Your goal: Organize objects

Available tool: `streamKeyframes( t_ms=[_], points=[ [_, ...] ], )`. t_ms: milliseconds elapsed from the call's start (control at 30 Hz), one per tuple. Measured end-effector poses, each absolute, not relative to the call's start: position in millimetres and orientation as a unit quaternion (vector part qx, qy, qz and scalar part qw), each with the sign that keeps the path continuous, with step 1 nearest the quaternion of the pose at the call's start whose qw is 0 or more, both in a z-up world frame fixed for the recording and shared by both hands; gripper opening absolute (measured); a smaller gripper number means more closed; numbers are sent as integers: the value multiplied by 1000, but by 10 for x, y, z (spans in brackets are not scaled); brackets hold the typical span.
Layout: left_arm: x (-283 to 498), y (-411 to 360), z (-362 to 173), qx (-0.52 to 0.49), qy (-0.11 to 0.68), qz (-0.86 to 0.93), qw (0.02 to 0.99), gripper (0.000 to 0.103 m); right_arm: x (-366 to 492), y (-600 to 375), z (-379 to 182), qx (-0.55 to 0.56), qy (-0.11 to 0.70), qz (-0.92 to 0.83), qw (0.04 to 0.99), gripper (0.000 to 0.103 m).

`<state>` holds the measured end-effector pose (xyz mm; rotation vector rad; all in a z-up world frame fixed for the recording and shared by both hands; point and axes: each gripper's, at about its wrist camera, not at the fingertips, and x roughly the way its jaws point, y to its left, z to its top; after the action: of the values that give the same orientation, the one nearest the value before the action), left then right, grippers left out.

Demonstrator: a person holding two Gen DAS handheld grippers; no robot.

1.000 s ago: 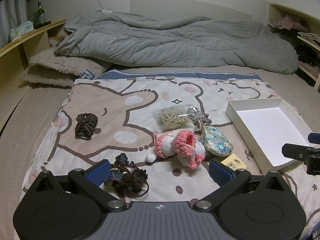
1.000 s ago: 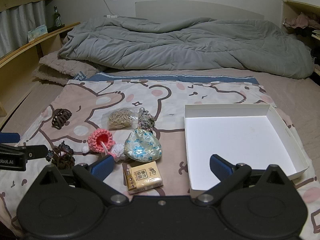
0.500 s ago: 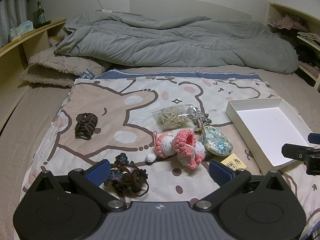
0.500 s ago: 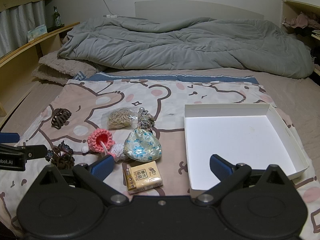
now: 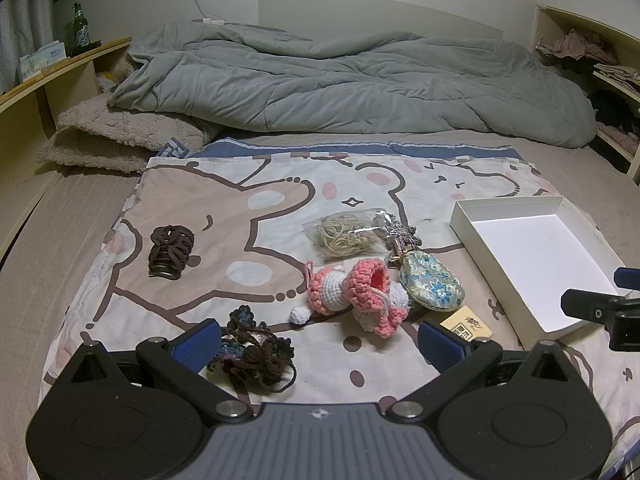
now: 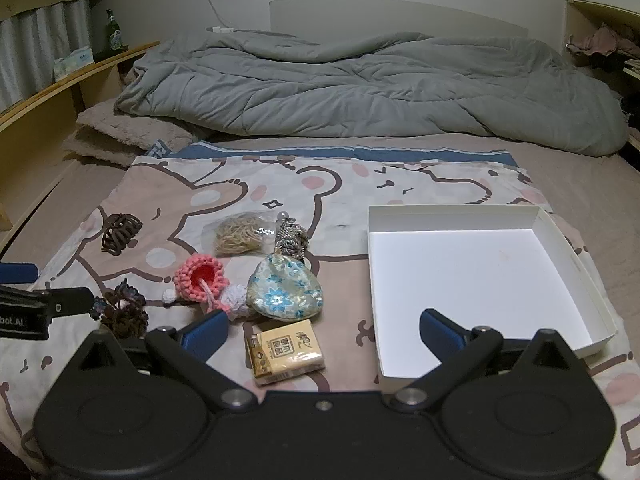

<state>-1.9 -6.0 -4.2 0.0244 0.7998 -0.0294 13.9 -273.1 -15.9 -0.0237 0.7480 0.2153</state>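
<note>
Black left tongs and right tongs, blue finger pads, silver pivot screws.

Matt white card box, smooth inside. Crocheted yarn doll, rough; glossy brocade pouch; clear plastic bag, shiny. Printed cotton sheet, matt

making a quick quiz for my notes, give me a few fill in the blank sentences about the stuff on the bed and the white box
1. The white box holds ____ items.
2. The brown hair clip lies to the ____ of the bag of rubber bands.
3. The yellow tissue pack lies just in front of the blue floral ____.
4. The fingers of both the left claw and the right claw are spread ____.

Missing words: no; left; pouch; open
</note>
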Motion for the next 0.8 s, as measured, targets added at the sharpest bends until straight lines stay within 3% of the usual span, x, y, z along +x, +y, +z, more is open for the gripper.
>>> streamKeyframes(
  t_ms=[800],
  points=[
    [219, 197, -10, -11, 371, 27, 928, 103, 309, -2730, -163, -1, 356, 117, 927, 103]
  ],
)
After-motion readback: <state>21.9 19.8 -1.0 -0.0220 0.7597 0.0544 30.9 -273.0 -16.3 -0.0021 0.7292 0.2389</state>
